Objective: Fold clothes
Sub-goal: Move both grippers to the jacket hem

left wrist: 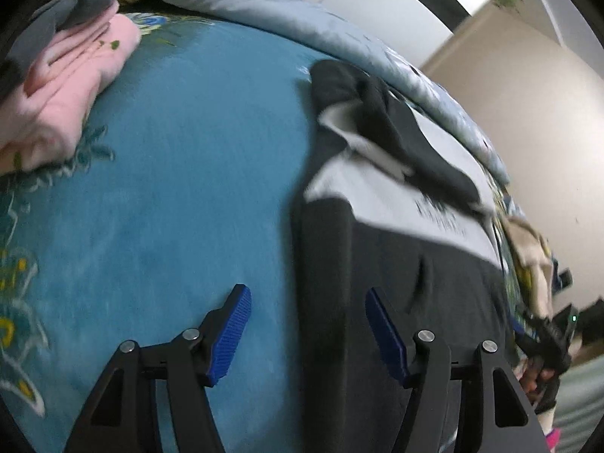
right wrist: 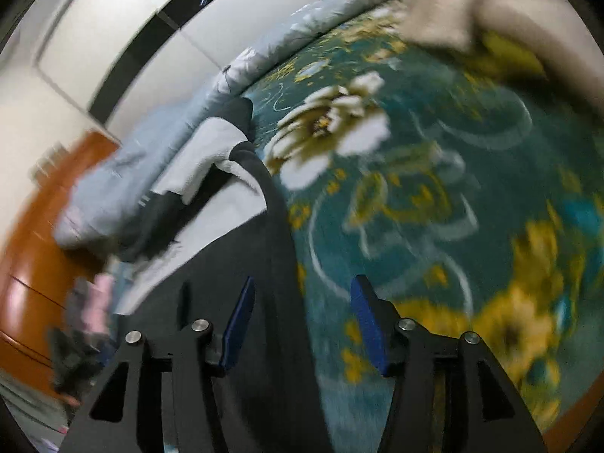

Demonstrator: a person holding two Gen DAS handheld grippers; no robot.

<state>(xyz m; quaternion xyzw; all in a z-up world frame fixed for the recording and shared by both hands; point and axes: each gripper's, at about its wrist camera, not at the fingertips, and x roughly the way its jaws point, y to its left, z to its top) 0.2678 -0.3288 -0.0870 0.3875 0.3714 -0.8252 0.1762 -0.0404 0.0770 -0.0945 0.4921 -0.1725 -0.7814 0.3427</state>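
— Looking through the left wrist, I see my left gripper (left wrist: 307, 334) parted and empty, straddling the near left edge of the black-and-white sweatshirt (left wrist: 400, 234) spread on the teal blanket (left wrist: 181, 173).
— And the right?
— My right gripper (right wrist: 300, 326) gapes empty over the opposite edge, likely to lift both sides together.

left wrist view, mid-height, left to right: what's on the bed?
Folded pink garment → bare teal blanket → black-and-white shirt laid flat → beige garment at the far right edge.
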